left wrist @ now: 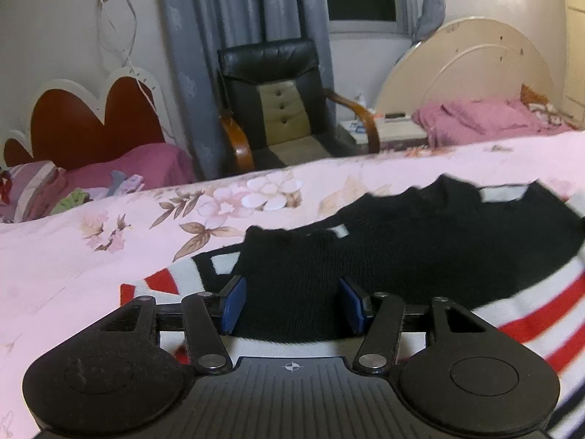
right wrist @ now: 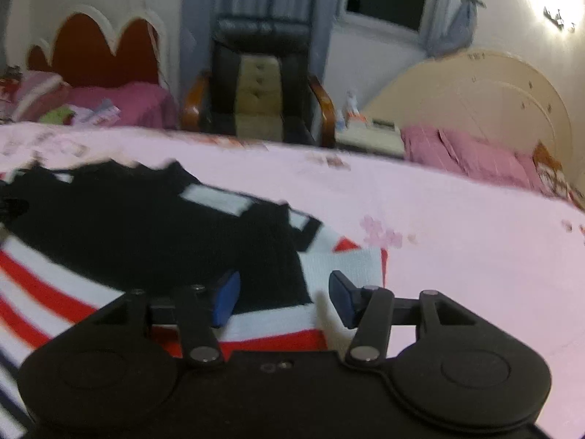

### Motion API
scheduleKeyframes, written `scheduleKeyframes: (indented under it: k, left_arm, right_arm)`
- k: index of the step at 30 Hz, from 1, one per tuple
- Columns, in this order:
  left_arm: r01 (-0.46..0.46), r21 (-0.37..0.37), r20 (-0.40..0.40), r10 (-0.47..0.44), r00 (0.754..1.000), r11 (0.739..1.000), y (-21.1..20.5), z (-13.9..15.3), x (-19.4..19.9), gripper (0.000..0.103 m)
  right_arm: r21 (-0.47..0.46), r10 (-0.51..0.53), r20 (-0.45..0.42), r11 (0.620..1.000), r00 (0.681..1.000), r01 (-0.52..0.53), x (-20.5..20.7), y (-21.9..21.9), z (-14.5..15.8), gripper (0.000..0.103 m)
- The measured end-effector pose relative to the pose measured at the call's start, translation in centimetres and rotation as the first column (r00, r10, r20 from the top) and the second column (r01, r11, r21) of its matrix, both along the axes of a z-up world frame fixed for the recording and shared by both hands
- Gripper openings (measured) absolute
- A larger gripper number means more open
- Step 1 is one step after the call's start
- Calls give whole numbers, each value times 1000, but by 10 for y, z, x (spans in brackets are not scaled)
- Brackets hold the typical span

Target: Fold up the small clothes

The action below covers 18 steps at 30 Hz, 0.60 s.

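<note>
A small knit sweater [left wrist: 420,252], black on top with white and red stripes below, lies flat on the pink floral bedsheet [left wrist: 91,267]. It also shows in the right wrist view [right wrist: 146,234]. My left gripper [left wrist: 292,303] is open, its blue pads [left wrist: 234,303] on either side of a folded-over black sleeve [left wrist: 289,274]. My right gripper [right wrist: 283,298] is open over the sweater's right edge, where black knit meets the white and red stripes; its blue pads [right wrist: 226,298] are apart and hold nothing.
The bed's far edge [left wrist: 292,172] runs across the view. Beyond it stand a black leather armchair [left wrist: 278,106], a bedside table [left wrist: 387,128], a cream headboard [left wrist: 471,69] with purple pillows, and a red heart-shaped headboard [left wrist: 95,124] with a pink bed.
</note>
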State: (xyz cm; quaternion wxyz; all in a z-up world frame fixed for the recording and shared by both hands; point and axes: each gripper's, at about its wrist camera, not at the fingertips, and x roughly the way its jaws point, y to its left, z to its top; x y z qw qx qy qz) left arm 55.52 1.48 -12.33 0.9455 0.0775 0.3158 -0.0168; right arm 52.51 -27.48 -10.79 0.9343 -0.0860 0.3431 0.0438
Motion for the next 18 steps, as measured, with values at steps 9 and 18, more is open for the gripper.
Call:
scheduleKeyframes:
  k: [9, 18]
  left_arm:
    - [40, -57, 18, -39, 999, 998, -23, 16, -43, 56]
    - [33, -17, -27, -34, 999, 999, -46, -16, -61, 70]
  right_arm:
    - [80, 69, 6, 994, 998, -69, -46, 16, 14, 52]
    - [44, 116, -100, 993, 988, -112, -54, 53, -17, 57]
